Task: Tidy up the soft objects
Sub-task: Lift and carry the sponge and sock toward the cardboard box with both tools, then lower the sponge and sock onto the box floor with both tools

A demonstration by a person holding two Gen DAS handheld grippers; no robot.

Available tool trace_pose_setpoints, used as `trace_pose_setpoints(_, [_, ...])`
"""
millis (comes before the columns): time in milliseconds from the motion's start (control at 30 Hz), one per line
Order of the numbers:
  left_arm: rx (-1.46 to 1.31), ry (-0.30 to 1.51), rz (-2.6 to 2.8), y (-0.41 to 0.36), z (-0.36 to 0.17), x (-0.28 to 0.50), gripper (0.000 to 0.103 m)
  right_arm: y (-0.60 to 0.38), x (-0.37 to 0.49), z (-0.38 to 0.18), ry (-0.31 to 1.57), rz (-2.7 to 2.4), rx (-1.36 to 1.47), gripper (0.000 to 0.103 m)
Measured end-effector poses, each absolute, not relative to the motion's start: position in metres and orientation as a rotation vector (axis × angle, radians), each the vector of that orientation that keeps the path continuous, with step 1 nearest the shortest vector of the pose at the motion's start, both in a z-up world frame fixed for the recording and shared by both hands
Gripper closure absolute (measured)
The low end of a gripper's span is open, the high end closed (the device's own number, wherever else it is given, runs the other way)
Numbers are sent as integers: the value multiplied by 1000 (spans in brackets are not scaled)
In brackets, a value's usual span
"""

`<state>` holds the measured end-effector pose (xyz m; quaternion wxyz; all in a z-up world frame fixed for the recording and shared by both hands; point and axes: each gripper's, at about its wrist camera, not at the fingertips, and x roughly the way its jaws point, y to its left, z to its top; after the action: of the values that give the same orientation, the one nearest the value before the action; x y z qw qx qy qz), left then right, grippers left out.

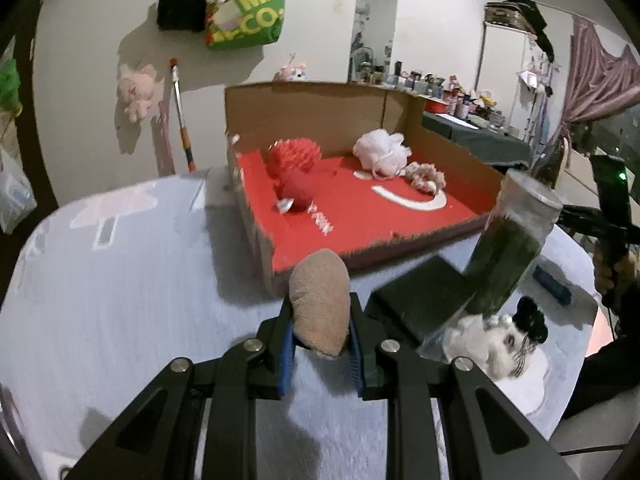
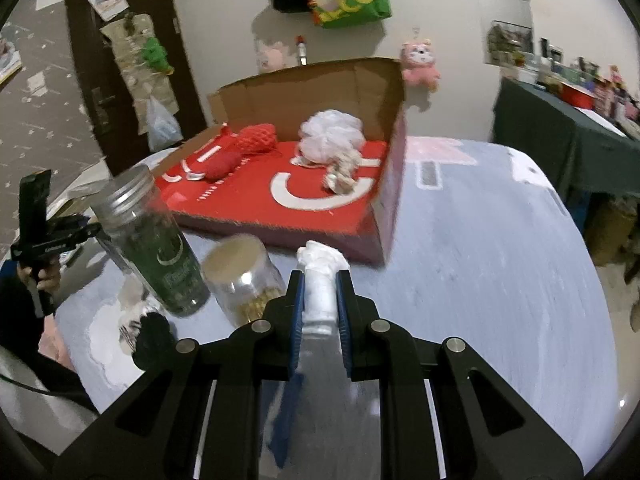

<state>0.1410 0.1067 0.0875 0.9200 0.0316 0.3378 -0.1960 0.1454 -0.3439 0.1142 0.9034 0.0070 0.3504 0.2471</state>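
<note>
We find a tan soft pad (image 1: 319, 300) pinched between the blue pads of the left gripper (image 1: 320, 340), raised above the pale tablecloth (image 1: 140, 300) just short of the near corner of the cardboard tray (image 1: 304, 108). The right gripper (image 2: 320, 312) is likewise clamped on a white cloth item (image 2: 322, 280), its crumpled top showing past the fingertips and the tray's near edge just beyond it.

Inside the tray, on its red floor, we note a red mesh puff (image 1: 294, 156) with a red knitted piece touching it, a white mesh puff (image 1: 382, 150) towards the back wall, and a pale scrunchie (image 1: 426, 176) just beside the white puff.

On the table before the tray stand a tall jar with dark green contents (image 2: 160, 248), tilted in both views, and a shorter clear jar (image 2: 244, 276) near it. A black-and-white fluffy item (image 1: 504, 336) lies by the tall jar's base, with a dark flat block (image 1: 420, 300) close by
</note>
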Motion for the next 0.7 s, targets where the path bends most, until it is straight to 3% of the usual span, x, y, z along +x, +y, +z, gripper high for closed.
trace_pose_setpoints(300, [105, 723, -488, 76, 119, 187, 79, -317, 188, 140, 722, 620, -29, 88])
trace_pose_setpoints(700, [141, 876, -492, 23, 118, 269, 79, -266, 265, 151, 817, 658, -86, 88])
